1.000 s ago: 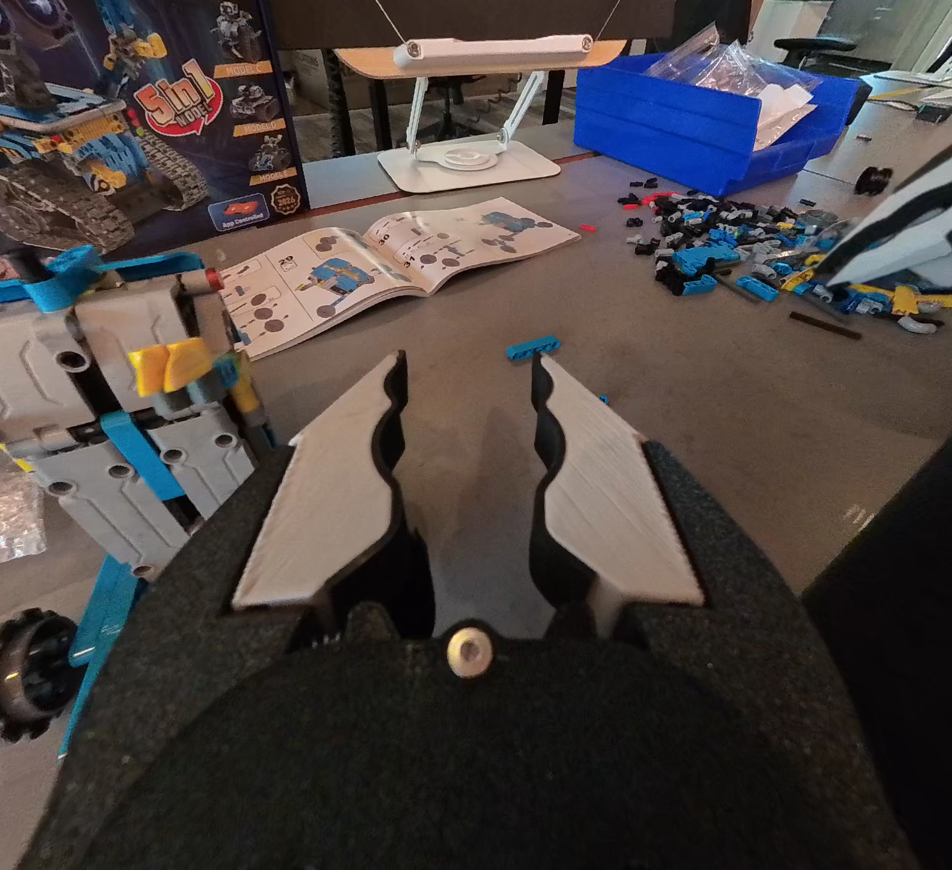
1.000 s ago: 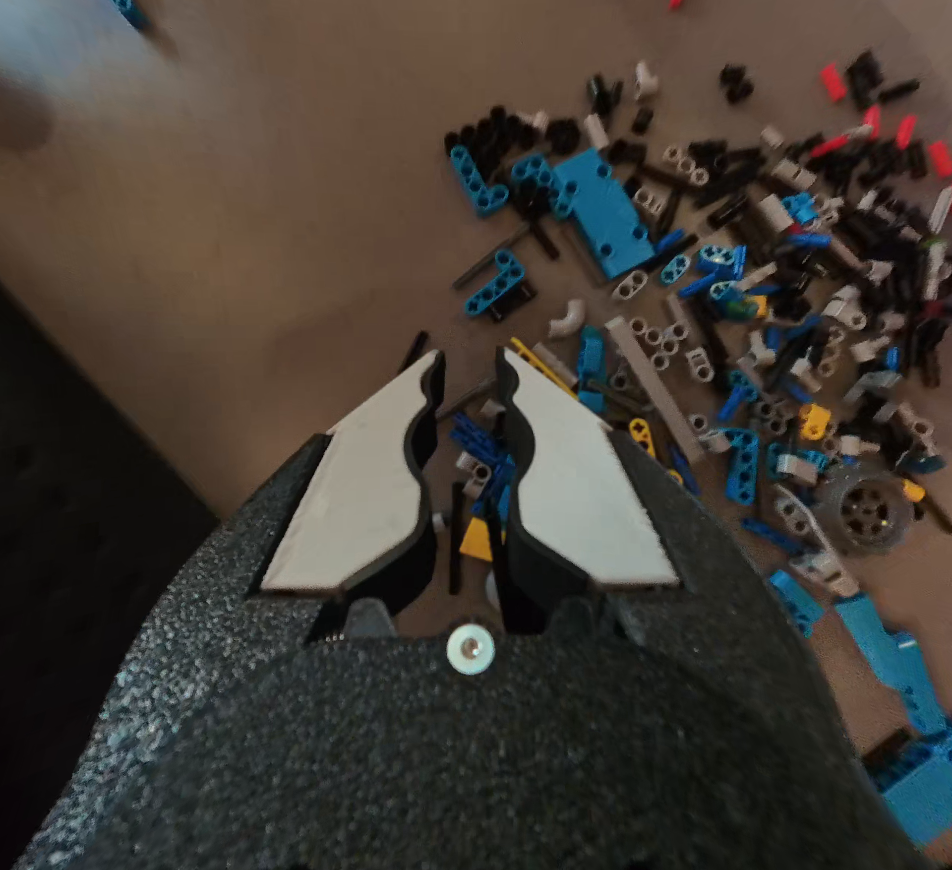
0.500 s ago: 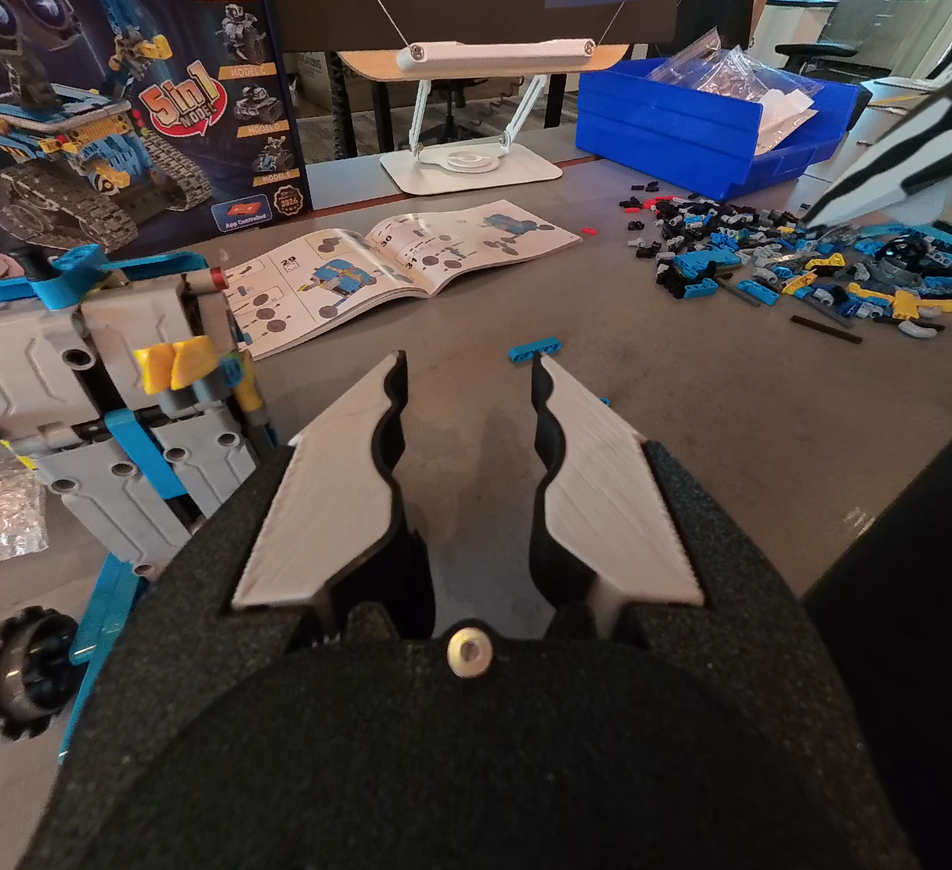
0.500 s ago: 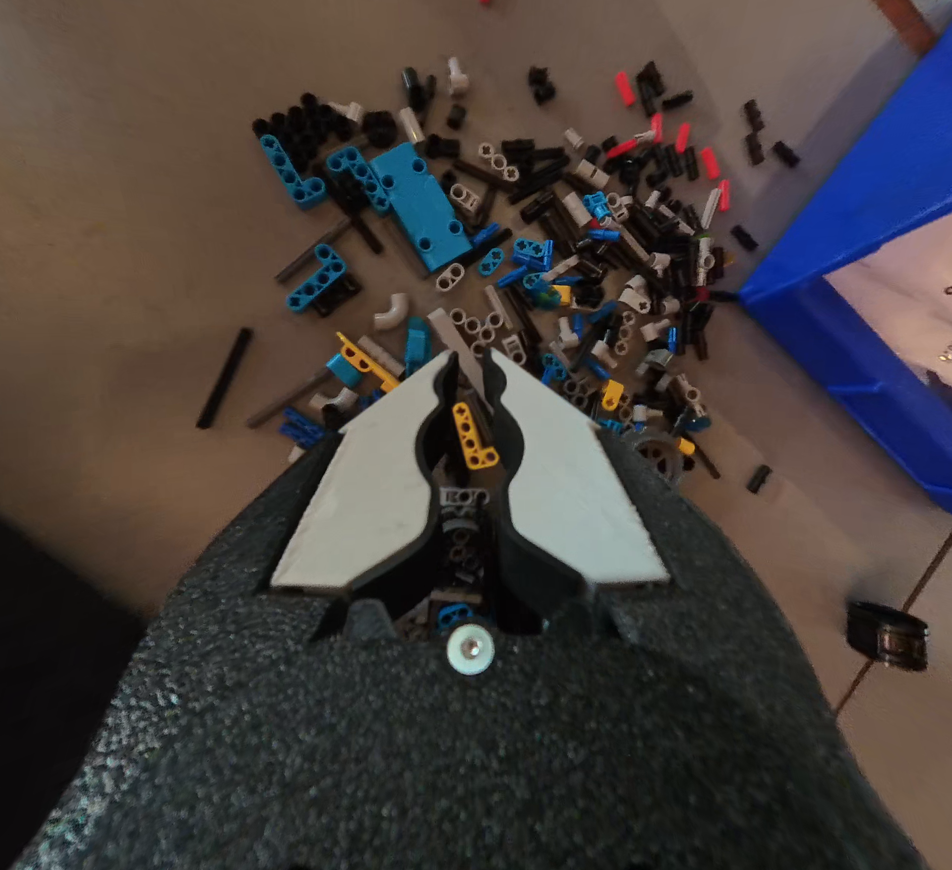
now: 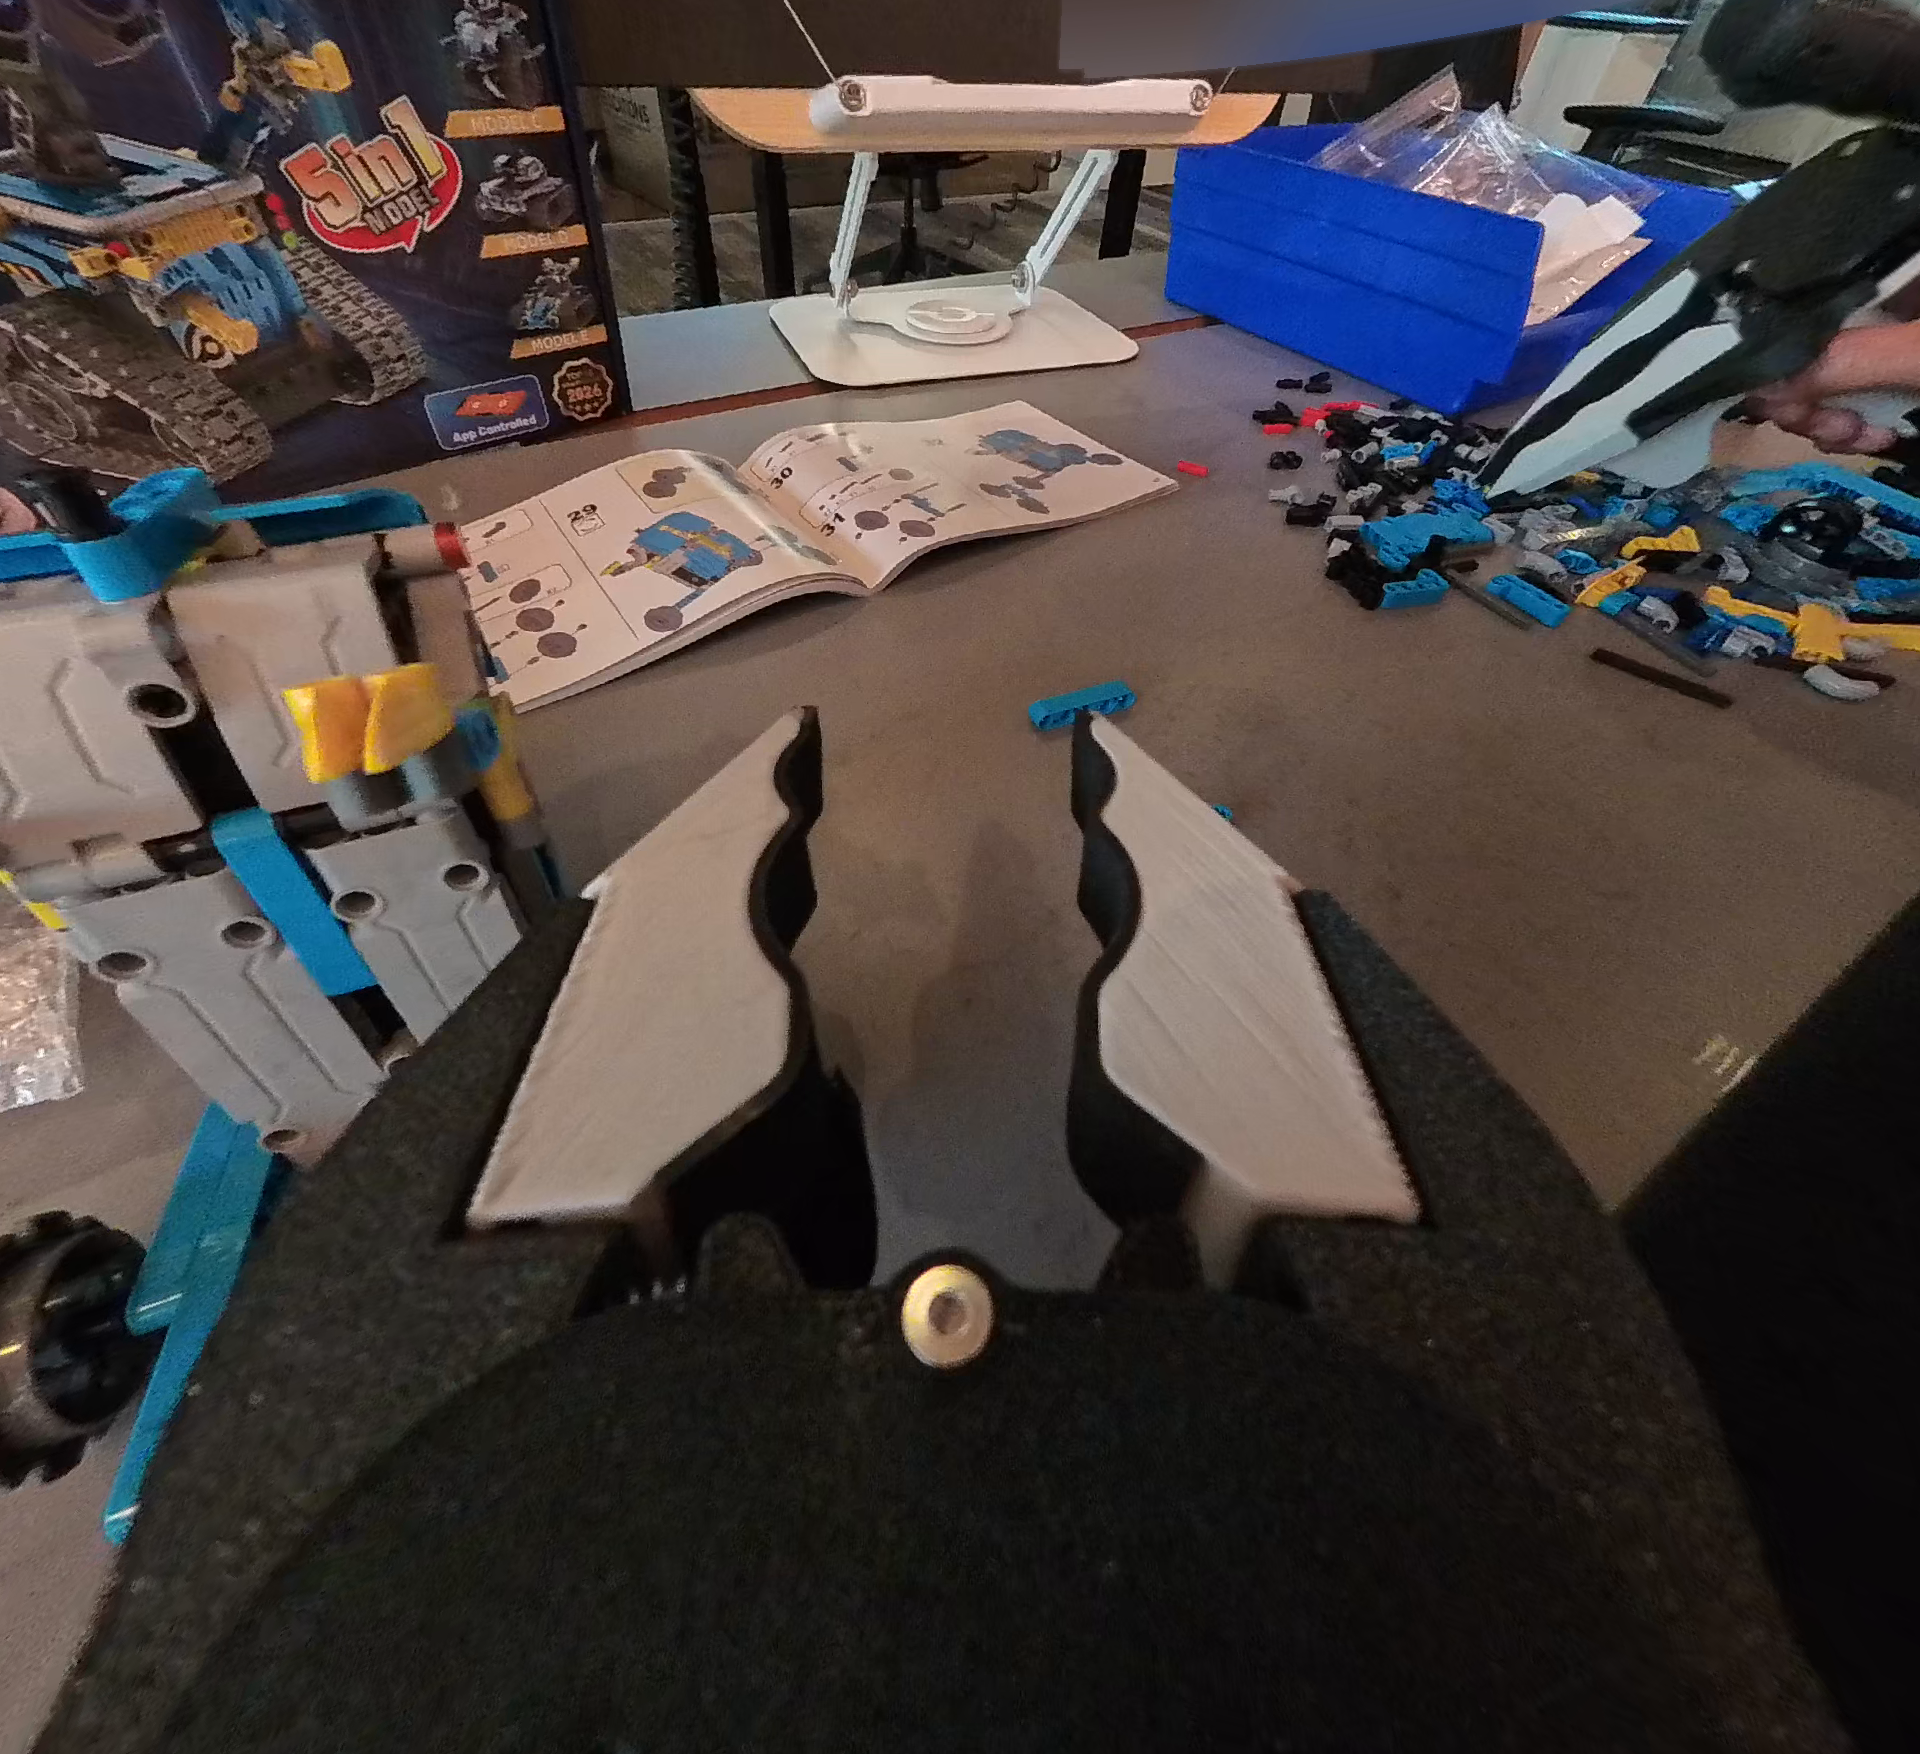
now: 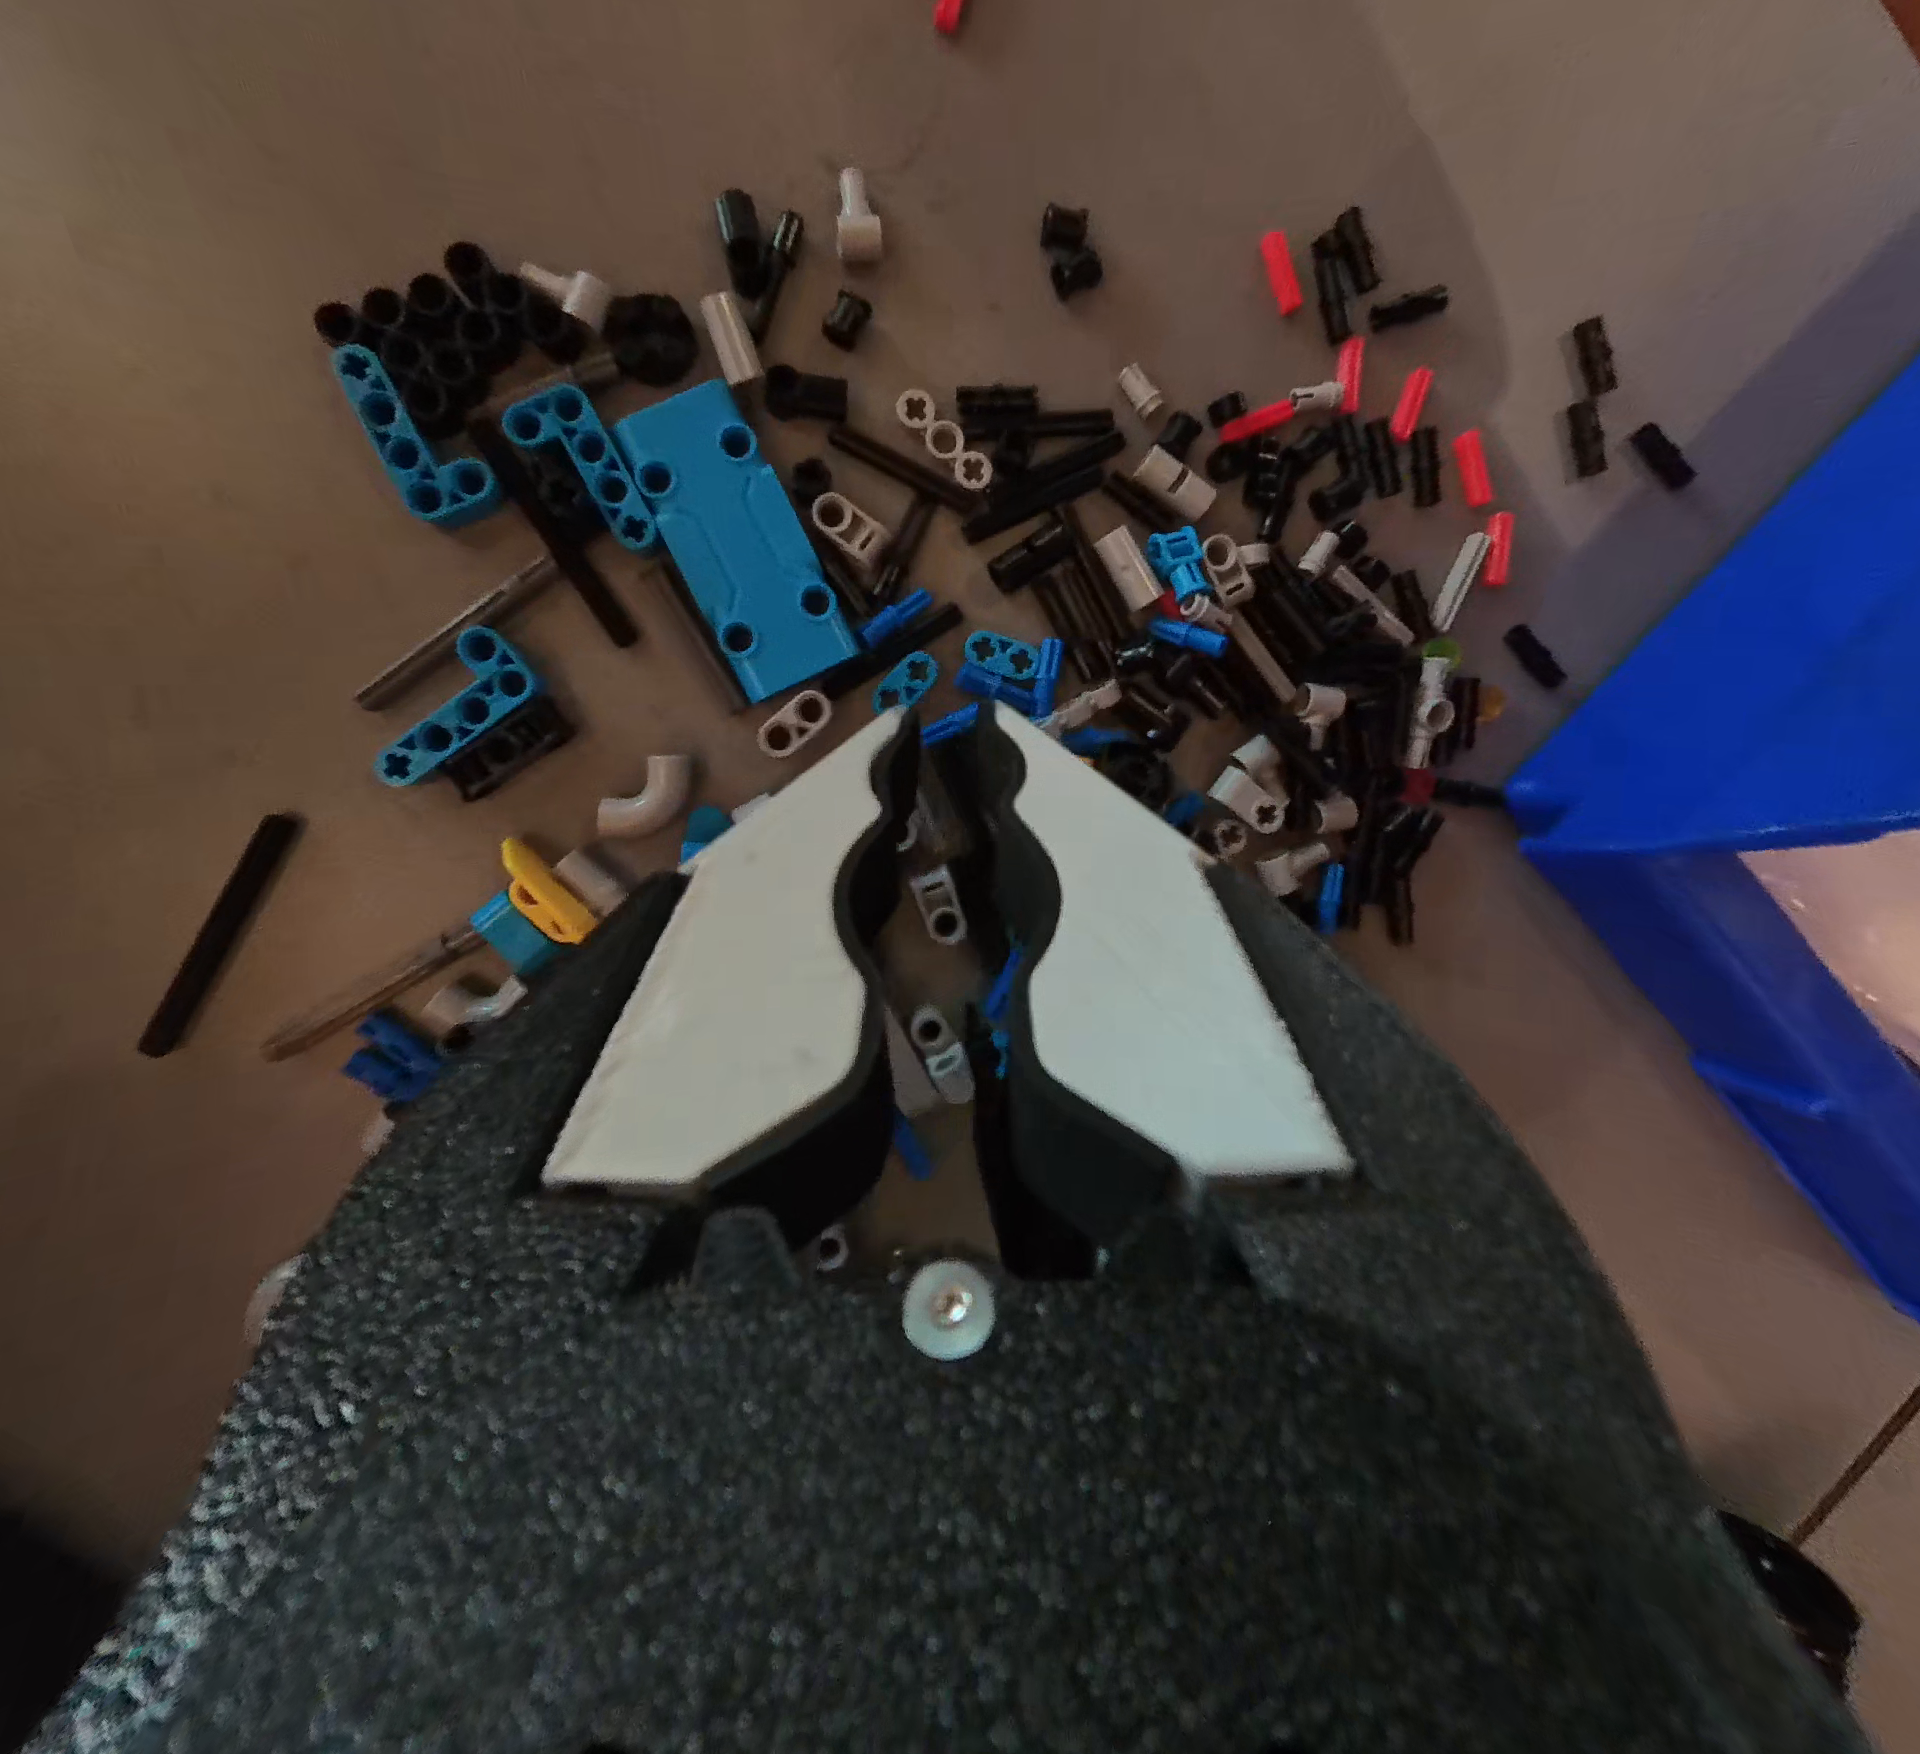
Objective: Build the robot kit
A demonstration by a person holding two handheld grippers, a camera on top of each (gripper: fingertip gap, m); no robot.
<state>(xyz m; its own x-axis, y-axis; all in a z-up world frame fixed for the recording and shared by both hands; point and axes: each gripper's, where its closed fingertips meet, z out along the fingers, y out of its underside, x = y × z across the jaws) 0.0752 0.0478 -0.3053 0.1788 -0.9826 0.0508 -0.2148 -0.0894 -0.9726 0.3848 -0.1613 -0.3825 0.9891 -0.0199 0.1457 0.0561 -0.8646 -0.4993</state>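
My left gripper (image 5: 943, 722) is open and empty, low over the grey table. A small blue beam (image 5: 1081, 702) lies just past its right fingertip. A part-built grey and blue robot model (image 5: 239, 831) stands close on its left. My right gripper (image 6: 951, 717) is nearly shut, tips down in a pile of small loose parts (image 6: 1143, 541). A small blue pin (image 6: 951, 728) sits between the tips; I cannot tell if it is gripped. The left wrist view shows the right gripper (image 5: 1496, 486) at the pile's (image 5: 1662, 561) near edge.
An open instruction booklet (image 5: 810, 520) lies mid-table. The kit box (image 5: 260, 146) and a white stand (image 5: 956, 333) are behind it. A blue bin (image 5: 1351, 270) holding plastic bags borders the pile on the right (image 6: 1745, 696). A flat blue panel (image 6: 727, 530) and a black axle (image 6: 218, 935) lie left of the tips. The tips of one gripper are about 40 cm away from the tips of the other. The black axle (image 6: 218, 935) is closer to my right gripper, around 12 cm from its tips; the left tips are 30 cm off. Seen from the left wrist view (image 5: 1659, 672) as well.
My right gripper has moved over the pile toward the blue bin, dropped closer to the parts, and its jaws have narrowed. My left gripper has stayed in place and open.
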